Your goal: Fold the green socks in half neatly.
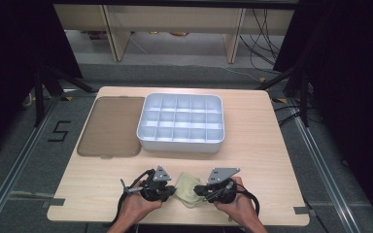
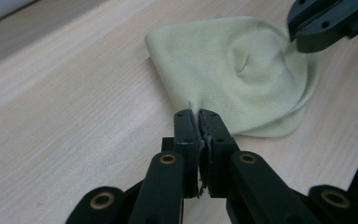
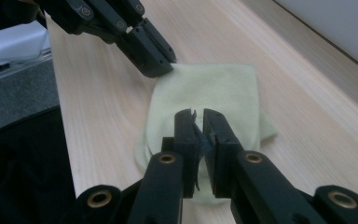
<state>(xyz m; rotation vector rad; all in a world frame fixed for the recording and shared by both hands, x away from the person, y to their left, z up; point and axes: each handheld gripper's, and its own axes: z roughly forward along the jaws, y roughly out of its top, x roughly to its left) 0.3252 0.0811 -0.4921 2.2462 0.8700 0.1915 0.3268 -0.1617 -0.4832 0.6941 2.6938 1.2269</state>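
- Yellow cloth (image 1: 188, 190) flat on the table (image 1: 252, 145), near edge, between both grippers.
- Left gripper (image 2: 198, 116) pinching its left edge.
- Right gripper (image 3: 196, 114) pinching its right edge.

A white tray (image 1: 180, 141) with many little boxes inside sits at the far side of the wooden bench (image 1: 252, 160). A flat brown lid (image 1: 110, 127) lies just beside it, on its left.
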